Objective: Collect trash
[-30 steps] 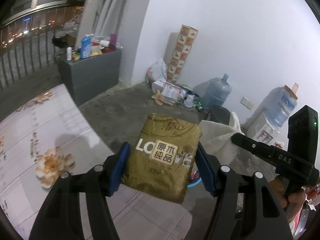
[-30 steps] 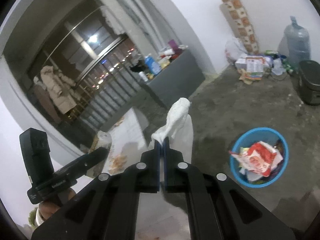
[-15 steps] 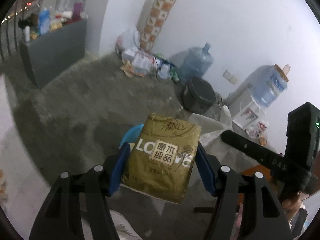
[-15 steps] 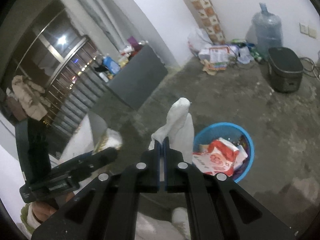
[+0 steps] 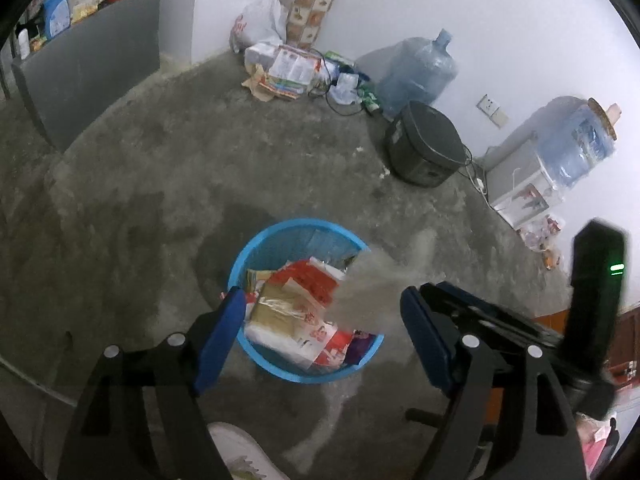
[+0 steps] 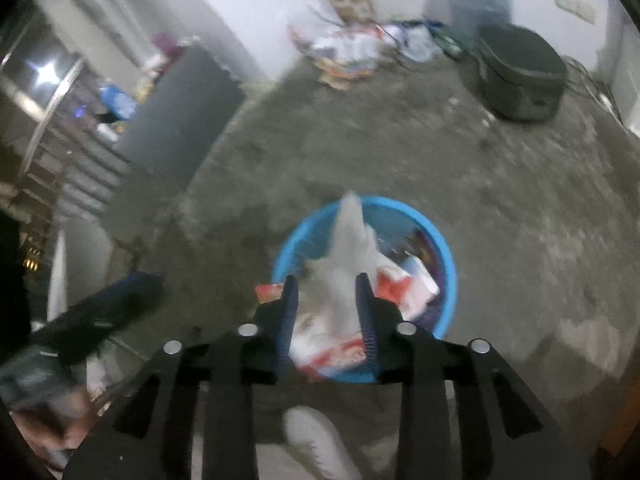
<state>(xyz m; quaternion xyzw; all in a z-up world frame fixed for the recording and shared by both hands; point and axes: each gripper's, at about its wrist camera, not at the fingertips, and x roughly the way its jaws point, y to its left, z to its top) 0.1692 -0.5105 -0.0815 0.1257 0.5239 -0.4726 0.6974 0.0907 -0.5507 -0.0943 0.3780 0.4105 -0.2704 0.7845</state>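
Observation:
A blue bin (image 5: 256, 248) stands on the concrete floor, filled with red and white wrappers. My left gripper (image 5: 322, 332) hovers just above it, jaws opening wide with nothing between them. The gold tissue pack (image 5: 280, 304) lies on top of the trash in the bin. A blurred white paper wad (image 5: 380, 280) hangs over the bin's right rim. In the right wrist view my right gripper (image 6: 326, 312) is over the same blue bin (image 6: 444, 252). Its jaws are opening, and the white paper wad (image 6: 352, 252) sits loose between them, blurred. The left gripper's body (image 6: 100, 312) shows at the left.
A black rice cooker (image 5: 424, 148) with a cord, a water jug (image 5: 416, 68) and a dispenser with a jug (image 5: 572, 144) line the far wall. Papers and bags (image 5: 288, 68) are piled in the corner. A grey cabinet (image 5: 88, 64) stands left. A white shoe (image 5: 240, 452) is underneath.
Both grippers swung from the table down over the blue bin. The left one let go of the gold pack, which now lies in the bin. The right jaws parted around the white paper.

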